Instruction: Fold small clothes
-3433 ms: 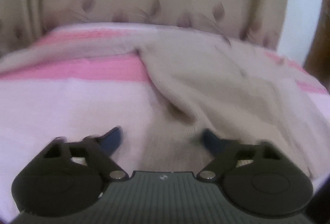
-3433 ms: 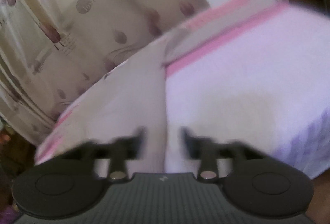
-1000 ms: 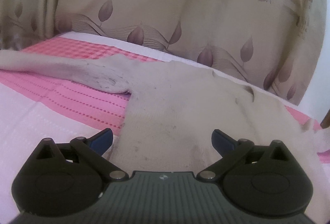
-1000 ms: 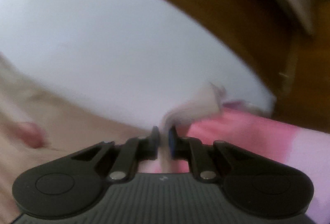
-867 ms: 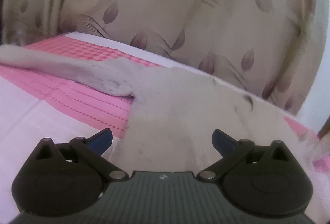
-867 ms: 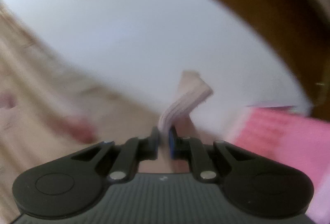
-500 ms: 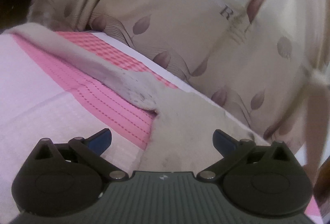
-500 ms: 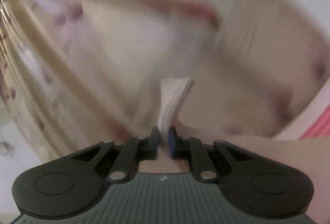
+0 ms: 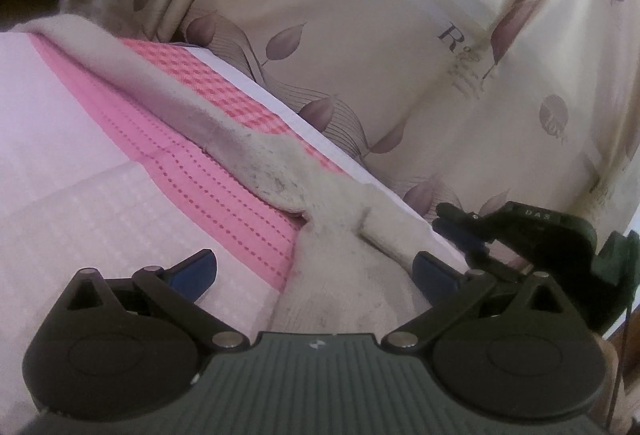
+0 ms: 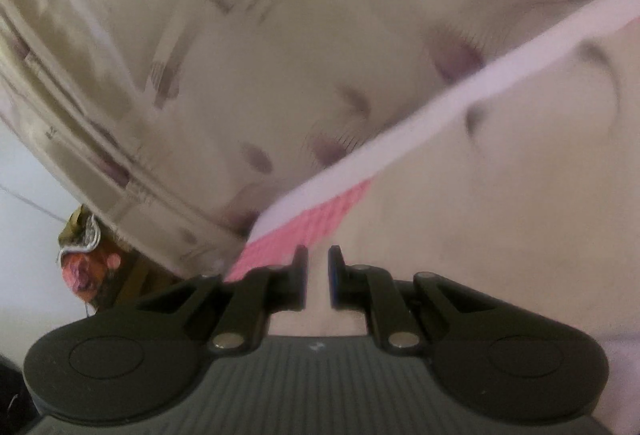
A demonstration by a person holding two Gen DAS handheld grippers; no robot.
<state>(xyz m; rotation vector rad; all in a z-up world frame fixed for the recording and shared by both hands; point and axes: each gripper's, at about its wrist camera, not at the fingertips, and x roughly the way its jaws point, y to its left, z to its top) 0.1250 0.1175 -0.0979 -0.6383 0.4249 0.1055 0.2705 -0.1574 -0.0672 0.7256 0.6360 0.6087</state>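
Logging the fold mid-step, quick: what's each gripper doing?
Left gripper: open, empty, over the beige sweater.
Right gripper: shut on the sweater's sleeve.

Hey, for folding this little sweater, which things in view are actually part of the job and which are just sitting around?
Part of the job:
- sweater, beige, spread on the bed
- its sleeve, stretched out to the left
- left gripper, open over the sweater
- right gripper, nearly closed on sweater fabric

Just around:
- pink bedsheet
- leaf-print curtain
- a flowery object in the corner, too blurred to name
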